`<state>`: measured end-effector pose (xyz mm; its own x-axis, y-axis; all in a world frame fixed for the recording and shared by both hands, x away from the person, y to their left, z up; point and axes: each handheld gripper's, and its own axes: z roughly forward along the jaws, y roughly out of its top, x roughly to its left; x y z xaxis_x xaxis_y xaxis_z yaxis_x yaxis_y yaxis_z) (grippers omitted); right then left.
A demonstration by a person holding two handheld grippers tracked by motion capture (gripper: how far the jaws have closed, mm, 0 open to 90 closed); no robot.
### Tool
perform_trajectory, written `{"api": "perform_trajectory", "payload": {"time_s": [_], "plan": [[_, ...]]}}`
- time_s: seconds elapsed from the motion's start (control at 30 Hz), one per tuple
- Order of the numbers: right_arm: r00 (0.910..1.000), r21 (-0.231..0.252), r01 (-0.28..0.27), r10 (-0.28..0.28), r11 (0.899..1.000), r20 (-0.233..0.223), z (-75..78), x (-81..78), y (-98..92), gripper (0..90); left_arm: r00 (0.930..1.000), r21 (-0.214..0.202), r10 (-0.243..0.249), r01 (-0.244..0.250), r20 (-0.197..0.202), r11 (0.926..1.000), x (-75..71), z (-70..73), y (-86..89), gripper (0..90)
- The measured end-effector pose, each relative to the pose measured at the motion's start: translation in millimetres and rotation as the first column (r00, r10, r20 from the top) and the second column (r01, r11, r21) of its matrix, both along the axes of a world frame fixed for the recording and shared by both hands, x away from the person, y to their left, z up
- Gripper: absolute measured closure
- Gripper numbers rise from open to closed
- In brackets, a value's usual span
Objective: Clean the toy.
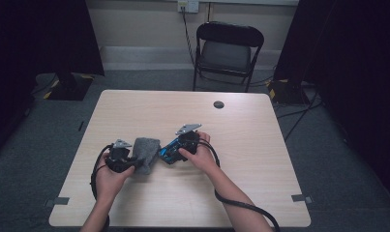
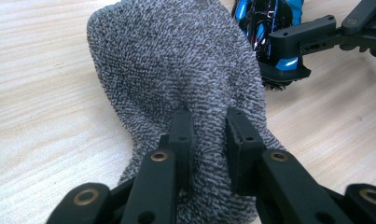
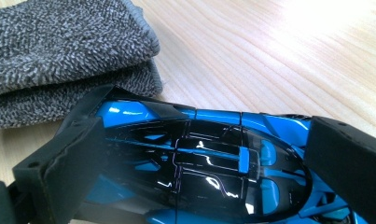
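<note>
A grey knitted cloth lies bunched on the wooden table. My left gripper is shut on the cloth's near end, pinching a fold between its pads. Right of it sits a shiny blue and black toy car. My right gripper straddles the car, one wide-set jaw at each end, and the pads do not clearly press on it. The cloth lies folded just beyond the car. In the left gripper view the car lies at the cloth's far right edge.
A hand holds each gripper near the table's front half, and black cables trail off the front edge. A round cable hole sits near the far edge. A black folding chair stands behind the table.
</note>
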<state>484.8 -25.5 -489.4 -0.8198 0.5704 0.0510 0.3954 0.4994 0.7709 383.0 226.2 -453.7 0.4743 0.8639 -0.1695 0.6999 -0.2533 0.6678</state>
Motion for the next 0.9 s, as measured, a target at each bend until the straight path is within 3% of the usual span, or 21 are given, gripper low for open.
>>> {"api": "perform_trajectory", "payload": {"time_s": [0.33, 0.63, 0.9], "plan": [[1.0000, -0.013, -0.006, 0.005, 1.000, -0.008, 1.1, -0.3, 2.2, 0.0, 0.9989, 0.008, 0.044, -0.044, -0.015, 0.9990, 0.4, -3.6, -3.1, 74.7], [1.0000, -0.015, -0.003, 0.002, 1.000, -0.010, 1.4, -0.4, 2.6, 0.0, 0.9970, 0.052, -0.021, 0.025, -0.074, 0.9983, 2.6, -10.5, -20.6, 75.0], [0.9999, -0.024, -0.001, 0.001, 1.000, -0.014, 2.3, -0.3, 3.1, 0.0, 0.9927, 0.067, -0.071, 0.077, -0.097, 0.9948, -1.4, -13.6, -38.1, 75.7]]}}
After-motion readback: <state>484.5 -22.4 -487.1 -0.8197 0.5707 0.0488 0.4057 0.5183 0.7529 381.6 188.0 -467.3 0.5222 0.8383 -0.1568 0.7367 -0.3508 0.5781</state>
